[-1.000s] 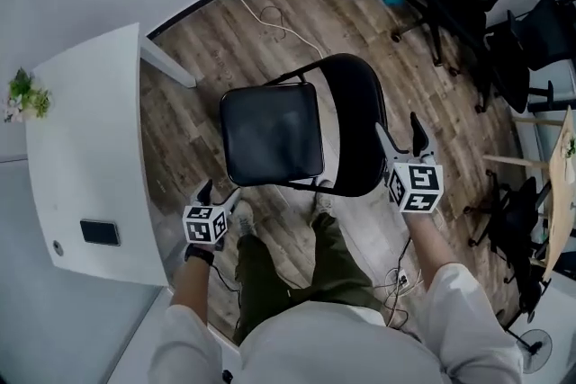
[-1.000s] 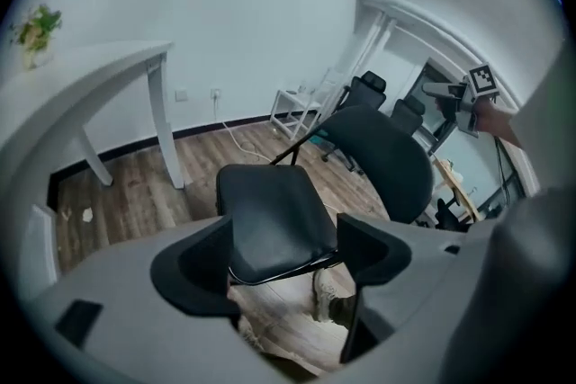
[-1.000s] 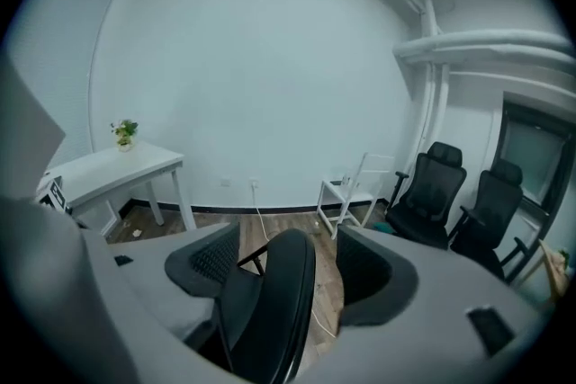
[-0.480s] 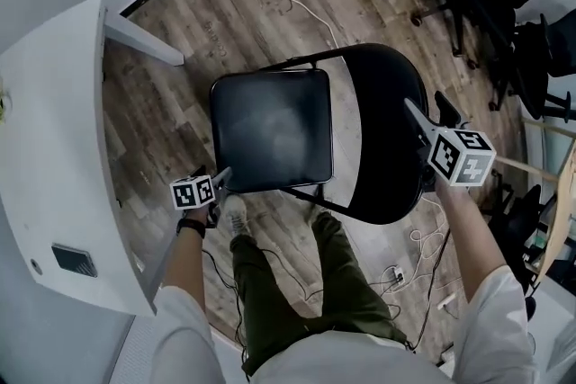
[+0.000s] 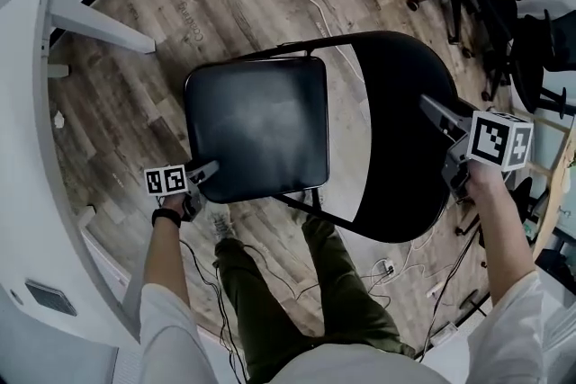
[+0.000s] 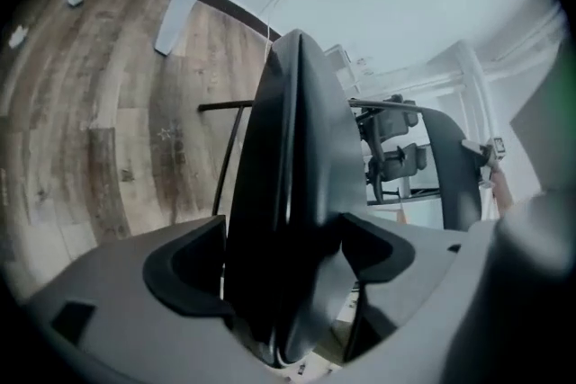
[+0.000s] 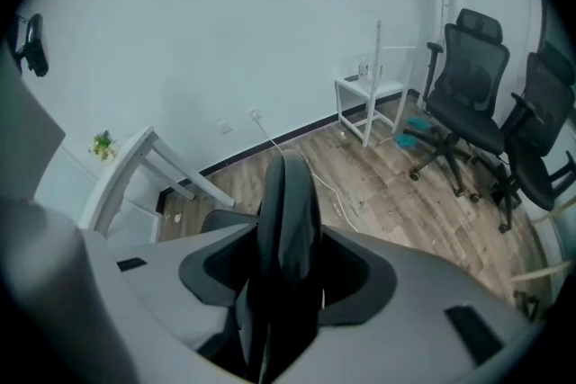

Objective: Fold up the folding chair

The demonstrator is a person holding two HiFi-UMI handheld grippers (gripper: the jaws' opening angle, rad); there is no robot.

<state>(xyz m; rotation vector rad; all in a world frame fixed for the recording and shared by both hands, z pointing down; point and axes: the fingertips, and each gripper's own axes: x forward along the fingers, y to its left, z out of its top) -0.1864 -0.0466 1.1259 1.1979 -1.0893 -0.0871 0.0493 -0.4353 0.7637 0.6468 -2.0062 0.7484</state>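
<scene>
The folding chair stands open on the wood floor, its seat flat and its backrest at the seat's 3 o'clock, so each part likely gets its own grip to swing the two together. The left gripper straddles the seat's 8 o'clock corner, jaws wide and opening, seemingly unclamped. The right gripper, at the backrest's 3 o'clock rim, is closing, its pads meeting that rim
</scene>
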